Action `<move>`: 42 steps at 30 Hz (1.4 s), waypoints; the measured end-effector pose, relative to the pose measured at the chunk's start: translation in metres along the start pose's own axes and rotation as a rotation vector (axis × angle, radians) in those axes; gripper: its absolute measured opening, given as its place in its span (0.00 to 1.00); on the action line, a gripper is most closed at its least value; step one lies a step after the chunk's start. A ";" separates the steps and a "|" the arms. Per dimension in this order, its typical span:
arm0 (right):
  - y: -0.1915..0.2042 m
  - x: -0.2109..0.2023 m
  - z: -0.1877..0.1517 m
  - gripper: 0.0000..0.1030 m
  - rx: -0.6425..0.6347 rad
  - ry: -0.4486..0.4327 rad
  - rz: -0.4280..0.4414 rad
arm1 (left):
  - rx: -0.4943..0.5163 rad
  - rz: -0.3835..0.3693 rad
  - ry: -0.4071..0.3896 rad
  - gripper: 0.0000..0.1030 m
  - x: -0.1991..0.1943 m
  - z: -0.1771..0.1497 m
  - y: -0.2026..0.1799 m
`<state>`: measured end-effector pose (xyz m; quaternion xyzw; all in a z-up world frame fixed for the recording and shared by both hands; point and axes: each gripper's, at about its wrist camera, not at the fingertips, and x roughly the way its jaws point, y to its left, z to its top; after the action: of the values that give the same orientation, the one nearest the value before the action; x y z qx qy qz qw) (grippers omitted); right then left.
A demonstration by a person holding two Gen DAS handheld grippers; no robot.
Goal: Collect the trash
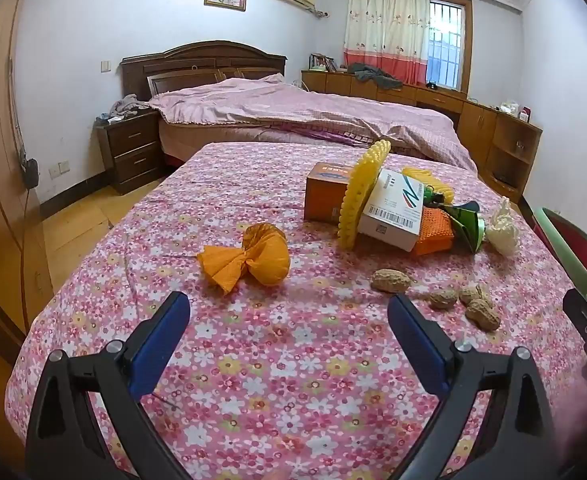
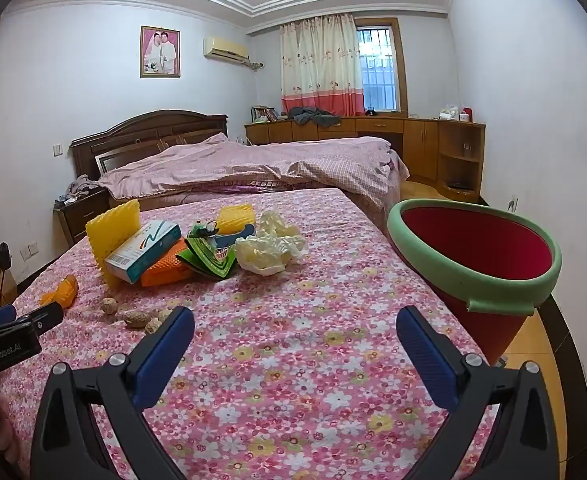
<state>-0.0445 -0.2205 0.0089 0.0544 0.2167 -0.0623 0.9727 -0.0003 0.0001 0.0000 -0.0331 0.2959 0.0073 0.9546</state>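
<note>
Left claw short of peanuts

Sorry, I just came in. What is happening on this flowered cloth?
A person holds two claws over the cloth, both wide open and empty. The left claw faces the orange paper wad and peanuts. The right claw is near the red bucket. No trash is collected yet.

Trash is lying scattered on the floral cloth. An orange net wrapper is sitting alone to the left. Four peanuts are lying nearest. Farther off, a tilted white box is leaning among yellow foam, an orange box, green wrappers and crumpled white foam. A red bin with a green rim is standing right.
</note>
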 end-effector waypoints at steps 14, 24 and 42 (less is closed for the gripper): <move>0.000 0.000 0.000 1.00 -0.001 0.001 -0.001 | 0.008 0.004 -0.003 0.95 0.001 0.000 -0.002; 0.000 0.000 0.000 1.00 -0.001 0.001 -0.001 | 0.009 0.003 -0.003 0.95 0.002 0.000 -0.002; 0.000 0.000 0.000 1.00 -0.002 0.002 -0.001 | 0.009 0.004 -0.007 0.95 0.000 0.000 -0.001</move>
<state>-0.0444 -0.2203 0.0091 0.0535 0.2177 -0.0627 0.9725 -0.0005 -0.0006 0.0000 -0.0284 0.2927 0.0079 0.9558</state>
